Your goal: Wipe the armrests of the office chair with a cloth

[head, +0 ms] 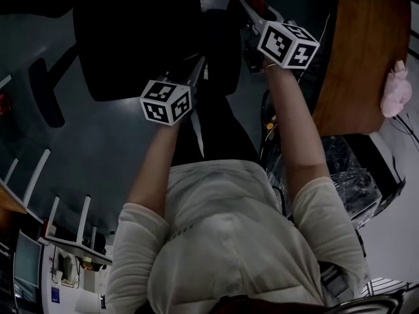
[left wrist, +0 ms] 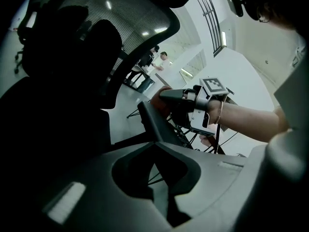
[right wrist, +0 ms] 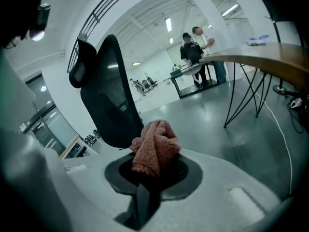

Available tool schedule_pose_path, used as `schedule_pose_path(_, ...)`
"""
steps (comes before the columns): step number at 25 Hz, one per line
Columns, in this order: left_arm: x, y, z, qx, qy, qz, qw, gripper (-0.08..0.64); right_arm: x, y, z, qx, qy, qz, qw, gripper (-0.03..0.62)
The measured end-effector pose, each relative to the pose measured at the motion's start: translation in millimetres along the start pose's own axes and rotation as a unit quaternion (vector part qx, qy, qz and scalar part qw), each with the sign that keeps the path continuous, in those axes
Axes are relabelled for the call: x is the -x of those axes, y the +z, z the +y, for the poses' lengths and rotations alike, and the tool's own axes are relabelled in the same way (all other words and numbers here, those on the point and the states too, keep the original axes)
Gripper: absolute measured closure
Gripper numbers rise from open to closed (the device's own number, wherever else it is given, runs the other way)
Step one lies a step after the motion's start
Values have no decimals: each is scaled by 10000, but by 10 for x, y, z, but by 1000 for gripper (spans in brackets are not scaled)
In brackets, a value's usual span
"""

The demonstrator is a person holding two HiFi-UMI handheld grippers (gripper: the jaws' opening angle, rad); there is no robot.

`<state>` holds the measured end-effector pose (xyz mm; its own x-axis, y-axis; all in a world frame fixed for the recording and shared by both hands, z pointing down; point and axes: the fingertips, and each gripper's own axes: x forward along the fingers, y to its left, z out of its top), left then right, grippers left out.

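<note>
The black office chair (head: 134,31) fills the top left of the head view; its mesh back (right wrist: 108,93) also rises in the right gripper view. A dark armrest (head: 222,51) runs between my two grippers and shows as a slanted bar (left wrist: 152,122) in the left gripper view. My right gripper (head: 249,4) is shut on a bunched reddish-pink cloth (right wrist: 154,146), held by the armrest's far end (left wrist: 161,92); whether they touch I cannot tell. My left gripper (head: 198,67) sits beside the armrest's near part, its jaws (left wrist: 154,146) together with nothing between them.
A curved wooden table (head: 366,57) stands at the right with a pink soft item (head: 396,90) on its edge; its thin black legs (right wrist: 241,95) show in the right gripper view. Clear-wrapped gear (head: 353,175) lies below it. Two people (right wrist: 198,45) stand far off. White rails (head: 65,221) lower left.
</note>
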<state>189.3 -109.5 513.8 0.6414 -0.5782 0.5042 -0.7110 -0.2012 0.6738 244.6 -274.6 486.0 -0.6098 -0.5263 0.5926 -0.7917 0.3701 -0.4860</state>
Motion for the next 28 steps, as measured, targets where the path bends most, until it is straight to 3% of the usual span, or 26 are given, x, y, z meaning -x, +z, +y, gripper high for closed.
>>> schedule_pose_path(3, -58, 8, 53, -170, 78, -52, 9998, 545, -179, -103, 35, 113, 114, 309, 9994, 545)
schedule_pose_path(7, -119, -18, 62, -112, 12, -5, 9999, 546, -307, -186, 123, 416, 197, 675, 9967, 545)
schedule_pose_path(16, -93, -51, 65, 80, -80, -48, 9999, 549, -494, -322, 584, 1895, 199, 1253, 9737, 545)
schedule_pose_path(21, -53, -17, 123, 125, -95, -52, 9999, 545, -556, -282, 826, 1563, 515, 1192, 9791, 545)
schedule_pose_path(28, 168, 182, 426, 149, 185, -294, 9993, 545, -499, -440, 1023, 1571, 579, 1291, 9774, 545)
